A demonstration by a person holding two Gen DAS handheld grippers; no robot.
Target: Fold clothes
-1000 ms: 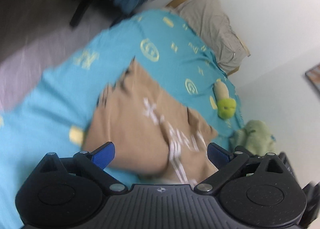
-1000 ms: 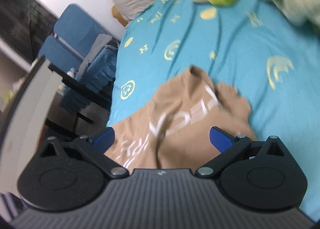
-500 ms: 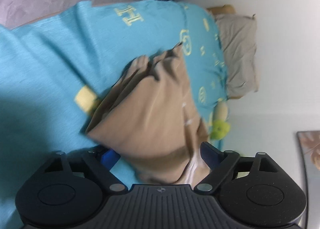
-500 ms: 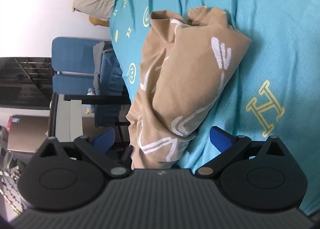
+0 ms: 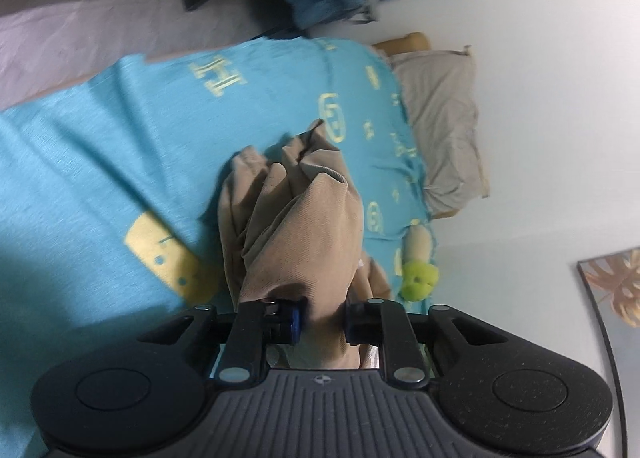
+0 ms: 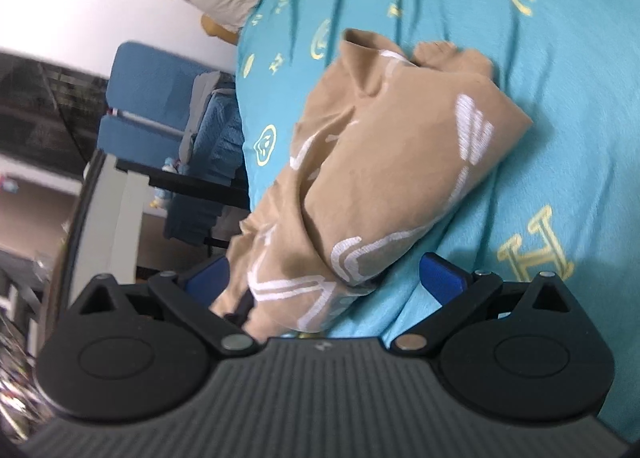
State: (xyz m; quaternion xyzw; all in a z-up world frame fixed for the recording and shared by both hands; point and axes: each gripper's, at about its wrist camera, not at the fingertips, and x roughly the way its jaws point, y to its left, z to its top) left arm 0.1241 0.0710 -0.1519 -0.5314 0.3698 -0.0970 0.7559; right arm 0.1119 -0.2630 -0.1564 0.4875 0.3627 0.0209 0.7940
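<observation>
A crumpled tan garment [image 5: 304,225] with white lettering [image 6: 472,129] lies bunched on the turquoise bedspread [image 5: 100,161]. My left gripper [image 5: 324,322] is at the garment's near edge, its jaws closing with a fold of tan cloth pinched between the pads. In the right wrist view my right gripper [image 6: 324,278] stands open, and its blue pads [image 6: 440,278] are wide apart. The garment's lettered near edge lies between them, touching neither pad that I can see.
A grey pillow [image 5: 444,129] lies at the head of the bed by the white wall. A green and tan plush toy [image 5: 418,270] sits beyond the garment. A blue chair [image 6: 148,113] draped with blue cloth stands off the bed's side.
The left jaws came together from wide open onto the tan cloth. Both hands sank closer to the garment and rolled. The right jaws stayed open.
</observation>
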